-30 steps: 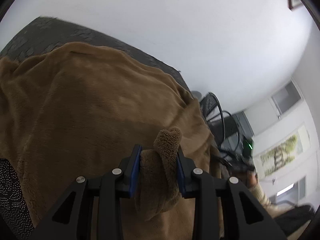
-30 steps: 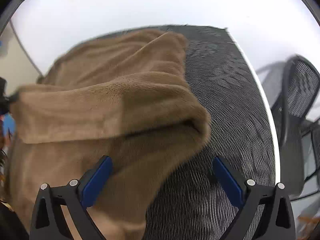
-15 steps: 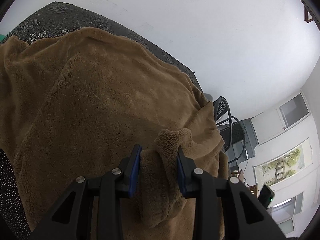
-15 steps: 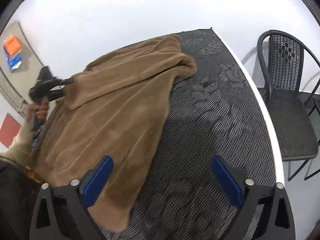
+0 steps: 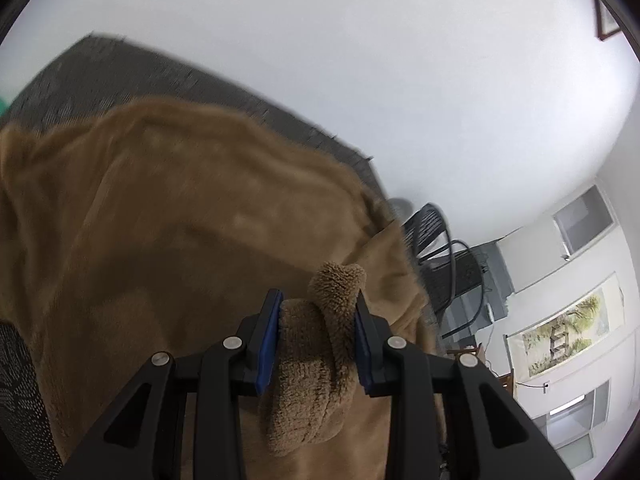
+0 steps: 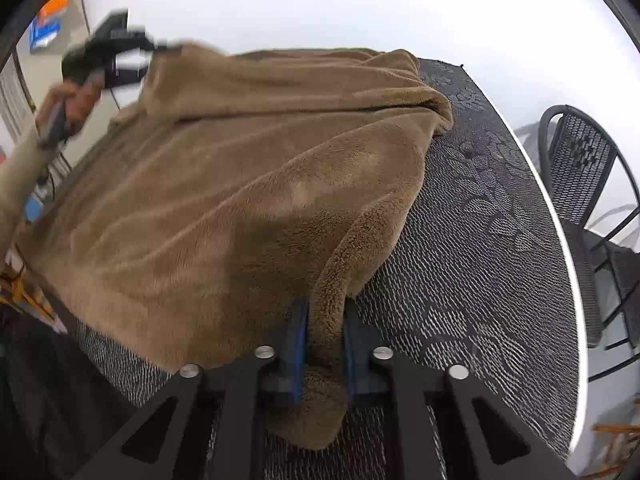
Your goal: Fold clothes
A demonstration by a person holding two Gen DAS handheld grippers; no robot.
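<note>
A brown fleece garment (image 6: 248,184) lies spread over a dark patterned table (image 6: 480,240). My right gripper (image 6: 322,316) is shut on a near corner of the fleece, which bunches between its blue pads. My left gripper (image 5: 316,312) is shut on another bunched edge of the same fleece (image 5: 180,240) and holds it lifted. The left gripper also shows in the right wrist view (image 6: 120,52) at the far left, held in a hand, with the fleece stretched from it.
A black mesh chair (image 6: 584,168) stands beside the table's right edge. A white wall is behind the table. Another dark chair (image 5: 436,240) and a wall picture (image 5: 560,332) show in the left wrist view.
My right gripper was open over the table and has closed on the fleece corner. The left gripper kept its hold and lifted its edge higher.
</note>
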